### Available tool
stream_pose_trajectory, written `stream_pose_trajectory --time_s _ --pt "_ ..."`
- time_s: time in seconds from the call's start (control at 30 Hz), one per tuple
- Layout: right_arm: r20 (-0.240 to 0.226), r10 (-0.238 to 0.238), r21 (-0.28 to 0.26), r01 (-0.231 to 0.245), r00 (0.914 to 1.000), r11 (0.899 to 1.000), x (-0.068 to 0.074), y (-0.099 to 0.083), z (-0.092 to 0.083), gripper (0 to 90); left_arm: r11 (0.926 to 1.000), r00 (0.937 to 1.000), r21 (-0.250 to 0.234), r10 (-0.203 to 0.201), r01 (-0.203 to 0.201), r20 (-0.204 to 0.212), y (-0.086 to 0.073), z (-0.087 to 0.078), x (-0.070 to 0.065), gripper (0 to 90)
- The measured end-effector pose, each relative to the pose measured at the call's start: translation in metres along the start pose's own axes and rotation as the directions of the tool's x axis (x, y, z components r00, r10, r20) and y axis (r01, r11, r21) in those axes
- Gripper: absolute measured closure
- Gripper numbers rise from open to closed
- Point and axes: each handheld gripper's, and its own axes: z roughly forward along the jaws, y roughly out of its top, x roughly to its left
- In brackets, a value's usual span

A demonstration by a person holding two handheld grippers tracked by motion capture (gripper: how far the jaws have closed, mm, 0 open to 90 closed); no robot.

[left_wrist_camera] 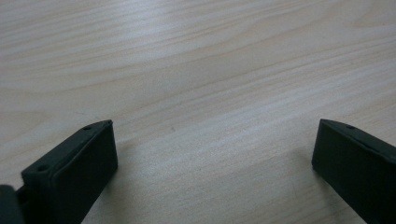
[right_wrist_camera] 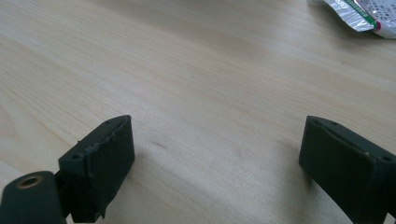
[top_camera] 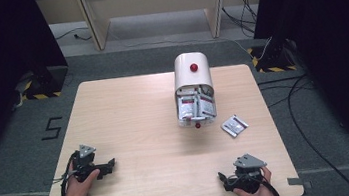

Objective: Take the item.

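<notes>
High view: a foil sachet [top_camera: 234, 125] lies on the desk [top_camera: 129, 113], well apart from the right gripper [top_camera: 226, 178], whose jaws gape wide and empty; left gripper [top_camera: 110, 164] likewise released, apparently touching nothing.

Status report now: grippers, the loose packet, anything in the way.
Left gripper open, empty, low over the table. Right gripper open, empty, at the near edge. Loose packet flat beside the white container. Path to it clear.

The packet [right_wrist_camera: 362, 14] is cut off by the frame's top edge.
</notes>
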Motion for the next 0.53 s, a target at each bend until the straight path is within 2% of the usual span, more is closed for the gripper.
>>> stream_pose_trajectory --time_s 0.13,0.53 --pt "0.006 -0.002 -0.041 0.002 1.0000 0.999 0.002 -0.007 -0.002 11.2 1.0000 1.0000 0.000 0.000 0.000 0.000 0.000 0.000 0.000 0.0" --pt "0.010 0.007 -0.086 -0.006 0.9999 0.996 0.005 -0.015 -0.004 11.2 1.0000 1.0000 0.000 -0.001 0.001 0.000 0.000 0.000 0.000 0.0"
